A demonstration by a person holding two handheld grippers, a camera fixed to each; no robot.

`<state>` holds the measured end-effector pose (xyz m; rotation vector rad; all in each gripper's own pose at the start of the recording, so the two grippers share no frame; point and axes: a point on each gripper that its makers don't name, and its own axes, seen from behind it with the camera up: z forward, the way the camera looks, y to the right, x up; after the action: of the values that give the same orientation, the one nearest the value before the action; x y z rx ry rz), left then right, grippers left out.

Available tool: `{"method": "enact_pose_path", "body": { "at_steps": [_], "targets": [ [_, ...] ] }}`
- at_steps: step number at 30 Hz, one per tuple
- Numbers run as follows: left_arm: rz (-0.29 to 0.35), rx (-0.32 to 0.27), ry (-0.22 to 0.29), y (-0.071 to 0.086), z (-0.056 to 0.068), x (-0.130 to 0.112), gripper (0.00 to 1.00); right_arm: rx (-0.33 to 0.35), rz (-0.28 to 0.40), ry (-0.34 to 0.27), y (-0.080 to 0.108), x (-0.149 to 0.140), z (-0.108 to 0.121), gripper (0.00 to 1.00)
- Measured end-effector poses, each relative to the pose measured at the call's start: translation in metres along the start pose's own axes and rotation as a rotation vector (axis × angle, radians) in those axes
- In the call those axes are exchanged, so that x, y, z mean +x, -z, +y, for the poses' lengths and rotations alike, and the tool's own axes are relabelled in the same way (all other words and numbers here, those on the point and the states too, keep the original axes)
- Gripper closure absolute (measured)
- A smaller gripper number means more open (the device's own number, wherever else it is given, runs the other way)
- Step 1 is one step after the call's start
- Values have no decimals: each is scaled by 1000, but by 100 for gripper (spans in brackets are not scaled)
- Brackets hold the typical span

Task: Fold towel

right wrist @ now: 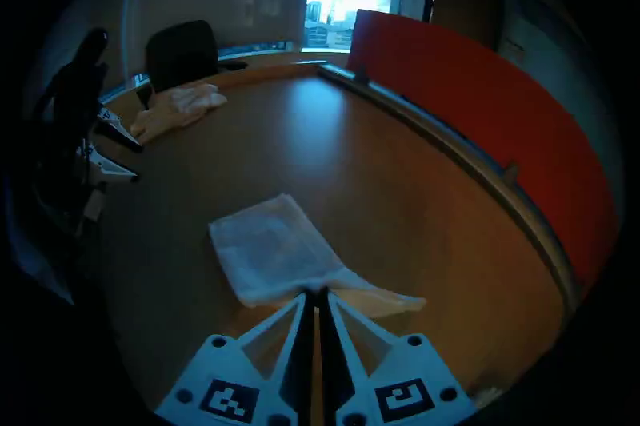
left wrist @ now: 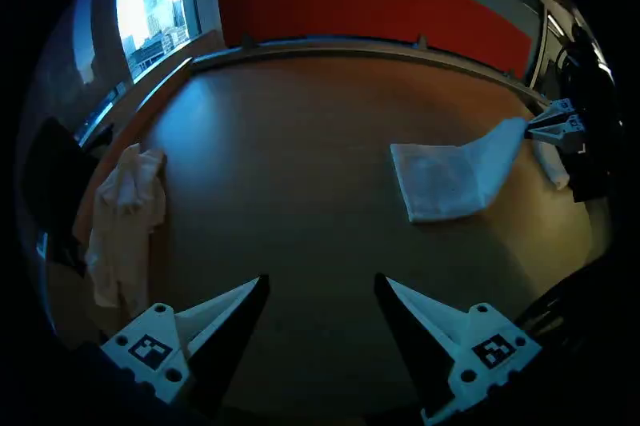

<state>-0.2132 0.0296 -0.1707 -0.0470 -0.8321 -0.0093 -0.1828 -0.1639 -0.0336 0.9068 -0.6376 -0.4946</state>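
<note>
A white towel (left wrist: pixel 444 180) lies partly folded on the wooden table at the right of the left gripper view. One corner is lifted off the table, and my right gripper (left wrist: pixel 530 130) is shut on that corner. In the right gripper view the towel (right wrist: pixel 268 254) spreads just ahead of the right gripper (right wrist: pixel 317 296), whose fingers pinch its near edge. My left gripper (left wrist: pixel 320 282) hovers open over bare table, well away from the towel, with nothing between its fingers. It also appears far left in the right gripper view, as the left gripper (right wrist: pixel 116 153).
A heap of pale cloths (left wrist: pixel 124 218) sits near the table's edge, the same cloths (right wrist: pixel 180 105) showing beside a dark chair (right wrist: pixel 180 50). A red partition (left wrist: pixel 376 6) runs along the table's far side. Windows stand behind.
</note>
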Motion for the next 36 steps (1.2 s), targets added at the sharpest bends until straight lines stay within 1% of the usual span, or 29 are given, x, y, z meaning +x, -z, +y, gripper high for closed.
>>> {"method": "enact_pose_path", "body": {
  "at_steps": [6, 11, 17, 21, 26, 30, 32, 36],
  "targets": [
    [5, -2, 15, 3, -3, -3, 2, 32, 1, 34, -9, 14, -9, 97],
    [3, -10, 17, 5, -2, -9, 3, 69, -3, 63, -22, 24, -20, 97],
    [-4, -23, 20, 8, 3, -18, 3, 131, -15, 100, -48, 34, -43, 97],
    [-7, -32, 21, 10, 7, -22, 2, 180, -26, 114, -70, 39, -64, 97],
    [-9, -38, 18, 12, 10, -26, 3, 227, -37, 120, -97, 42, -89, 97],
    [-12, -39, 16, 13, 12, -28, 3, 253, -56, 108, -115, 37, -102, 97],
    [-13, -38, 16, 13, 11, -29, 3, 257, -64, 102, -120, 35, -104, 97],
    [-14, -37, 20, 14, 11, -30, 3, 260, -68, 94, -121, 33, -105, 97]
  ]
}}
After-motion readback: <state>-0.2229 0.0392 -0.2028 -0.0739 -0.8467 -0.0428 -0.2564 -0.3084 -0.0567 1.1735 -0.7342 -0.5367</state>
